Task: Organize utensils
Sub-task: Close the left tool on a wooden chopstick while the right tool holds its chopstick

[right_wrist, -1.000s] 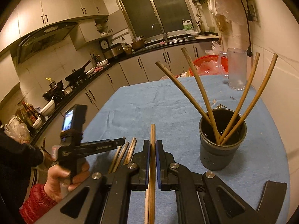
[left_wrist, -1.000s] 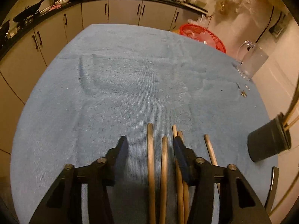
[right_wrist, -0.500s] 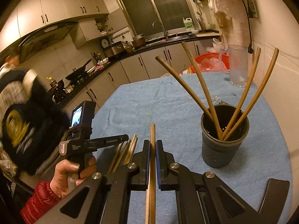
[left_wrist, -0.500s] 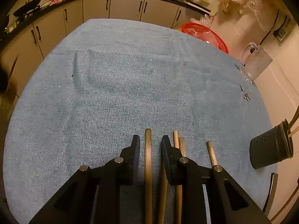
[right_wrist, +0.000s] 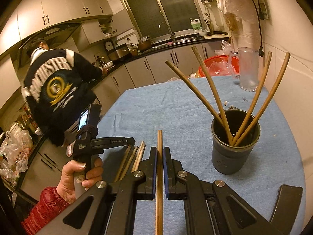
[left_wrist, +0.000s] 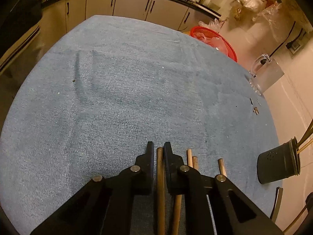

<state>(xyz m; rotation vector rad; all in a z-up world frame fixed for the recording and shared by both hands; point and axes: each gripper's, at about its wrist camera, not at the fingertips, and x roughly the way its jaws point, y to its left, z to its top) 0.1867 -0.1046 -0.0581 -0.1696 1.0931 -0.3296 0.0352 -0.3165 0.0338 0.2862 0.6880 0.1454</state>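
My left gripper (left_wrist: pixel 158 146) is shut on a brown chopstick (left_wrist: pixel 160 176) low over the blue cloth. Several more chopsticks (left_wrist: pixel 192 160) lie on the cloth just to its right. My right gripper (right_wrist: pixel 160 150) is shut on another chopstick (right_wrist: pixel 159 168), held above the table. A dark holder cup (right_wrist: pixel 235 146) stands to the right with several chopsticks (right_wrist: pixel 211 86) leaning in it; it also shows at the right edge of the left wrist view (left_wrist: pixel 278 162). The left gripper shows in the right wrist view (right_wrist: pixel 109 143) over the loose chopsticks (right_wrist: pixel 135 156).
A clear glass mug (right_wrist: pixel 248 68) and a red basket (right_wrist: pixel 217 66) stand at the table's far right. Small metal bits (left_wrist: pixel 255 109) lie on the cloth near the mug. A person in a dark jacket (right_wrist: pixel 56 90) stands at the counter on the left.
My left gripper has closed from open onto one chopstick on the cloth. The right gripper has kept hold of its chopstick. A person has walked into view on the left.
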